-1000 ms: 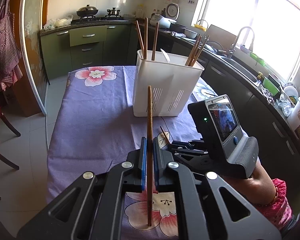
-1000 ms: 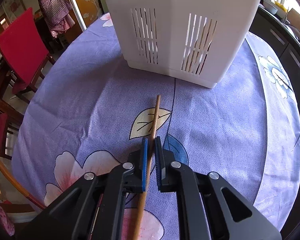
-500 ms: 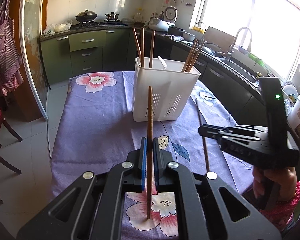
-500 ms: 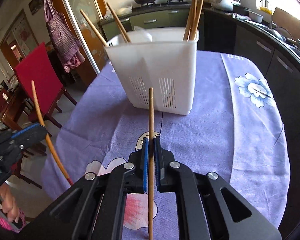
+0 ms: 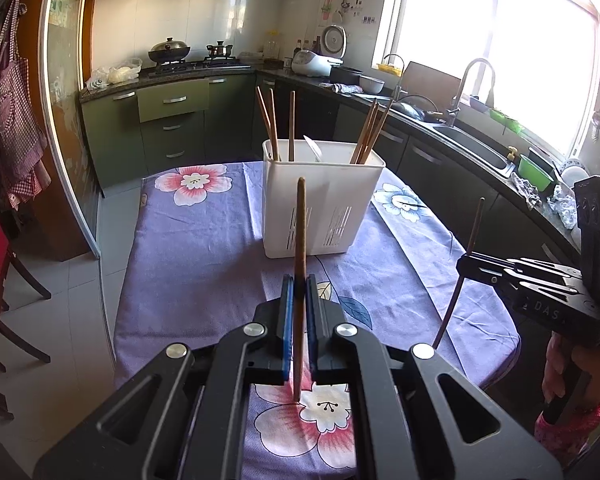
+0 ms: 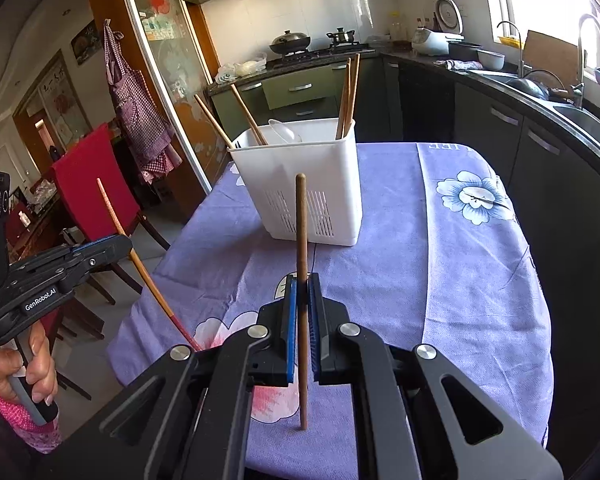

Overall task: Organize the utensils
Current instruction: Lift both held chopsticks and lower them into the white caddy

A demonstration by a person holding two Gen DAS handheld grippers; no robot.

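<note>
Each gripper is clenching one chopstick upright between its blue pads, positioning it for vertical insertion: the left gripper (image 5: pixel 299 300) is holding the left chopstick (image 5: pixel 299 240), the right gripper (image 6: pixel 301 304) the right chopstick (image 6: pixel 301 240). The white utensil holder (image 5: pixel 320 204) is standing ahead on the purple tablecloth (image 5: pixel 188 240), well apart from both. Compared with one second ago, both grippers are sitting higher and farther from the holder, the right chopstick lifted off the cloth.

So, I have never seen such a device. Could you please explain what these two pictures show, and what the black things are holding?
There is no robot. A person holds two hand-held grippers, each with a camera looking along its fingers. One picture comes from the left gripper, the other from the right gripper. Each is shut on one wooden chopstick: the left chopstick and the right chopstick. Ahead, on the purple flowered tablecloth, stands a white utensil holder already holding chopsticks. Each gripper also appears at the edge of the other's picture.
</note>
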